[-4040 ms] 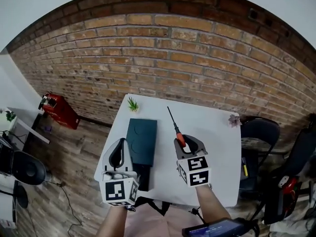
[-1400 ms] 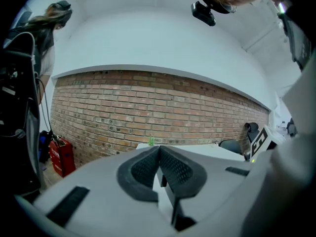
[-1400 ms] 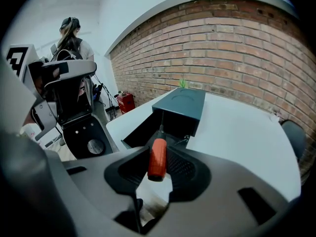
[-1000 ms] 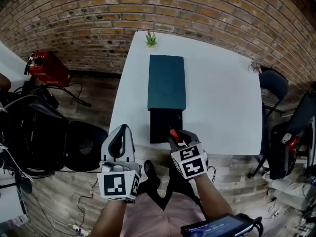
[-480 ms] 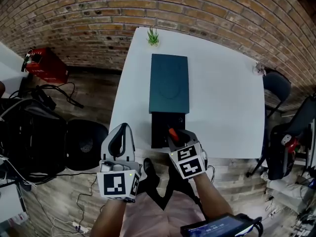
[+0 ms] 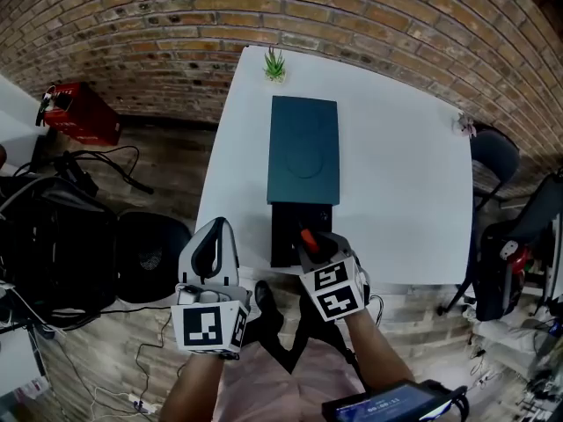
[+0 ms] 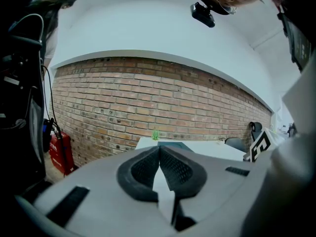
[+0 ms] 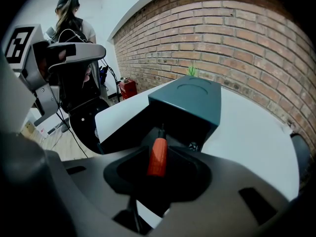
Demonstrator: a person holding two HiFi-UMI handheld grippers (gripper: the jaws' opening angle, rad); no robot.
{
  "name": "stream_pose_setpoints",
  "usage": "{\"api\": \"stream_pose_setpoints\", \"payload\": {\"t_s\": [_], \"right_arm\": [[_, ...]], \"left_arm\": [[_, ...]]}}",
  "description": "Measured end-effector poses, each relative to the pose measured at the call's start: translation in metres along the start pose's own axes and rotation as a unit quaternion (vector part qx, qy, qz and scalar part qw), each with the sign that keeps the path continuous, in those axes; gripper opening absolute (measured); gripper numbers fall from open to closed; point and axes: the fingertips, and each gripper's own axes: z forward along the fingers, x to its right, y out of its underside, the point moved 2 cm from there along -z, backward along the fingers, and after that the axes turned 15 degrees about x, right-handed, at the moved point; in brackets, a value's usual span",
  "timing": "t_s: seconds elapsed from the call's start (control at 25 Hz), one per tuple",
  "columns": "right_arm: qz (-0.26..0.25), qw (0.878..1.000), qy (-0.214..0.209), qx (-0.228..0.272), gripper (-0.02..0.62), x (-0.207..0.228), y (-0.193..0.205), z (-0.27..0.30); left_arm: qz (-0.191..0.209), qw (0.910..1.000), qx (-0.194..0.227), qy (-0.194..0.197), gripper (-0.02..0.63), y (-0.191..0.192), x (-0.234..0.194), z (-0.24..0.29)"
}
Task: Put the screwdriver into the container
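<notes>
A teal container (image 6: 303, 152) lies lengthwise on the white table (image 6: 396, 174), its black drawer (image 6: 286, 227) pulled out at the near edge. My right gripper (image 6: 313, 240) points steeply down over the drawer. The screwdriver's (image 6: 308, 237) orange handle sits between its pads. In the right gripper view the screwdriver (image 8: 158, 157) points into the dark drawer (image 8: 128, 132) below the container (image 8: 190, 98). The right jaws (image 8: 159, 149) have just been opening slightly, with the handle still between them. My left gripper (image 6: 217, 229) hangs off the table's near left corner, shut and empty (image 7: 159, 149).
A small green plant (image 6: 275, 64) stands at the table's far edge. A brick wall (image 6: 352, 7) runs behind. On the floor to the left are a red case (image 6: 75, 117) and black bags (image 6: 53, 227). A chair (image 6: 493, 152) stands at the right. A person (image 8: 74, 33) stands at the back.
Since the earliest frame my right gripper has carried the screwdriver from beside the container to over the open drawer. Over the last second both grippers have barely moved.
</notes>
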Motion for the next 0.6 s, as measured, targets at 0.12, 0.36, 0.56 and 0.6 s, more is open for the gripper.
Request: {"api": "stream_pose_setpoints", "payload": {"t_s": [0.12,0.36,0.56,0.6], "right_arm": [[0.000,1.000,0.000,-0.001,0.127,0.000,0.001,0.001],[0.007,1.000,-0.003,0.006,0.156,-0.002,0.000,0.000],[0.018,0.999,0.001,0.035,0.156,-0.004,-0.014,-0.009],[0.020,0.999,0.002,0.043,0.156,-0.005,-0.018,-0.012]], "left_arm": [[0.000,1.0000,0.001,0.001,0.012,-0.001,0.000,0.000],[0.006,1.0000,0.005,0.002,0.012,-0.006,0.003,-0.005],[0.013,0.9997,0.019,0.006,0.012,-0.020,0.008,-0.012],[0.014,0.9996,0.023,0.007,0.012,-0.024,0.010,-0.014]]}}
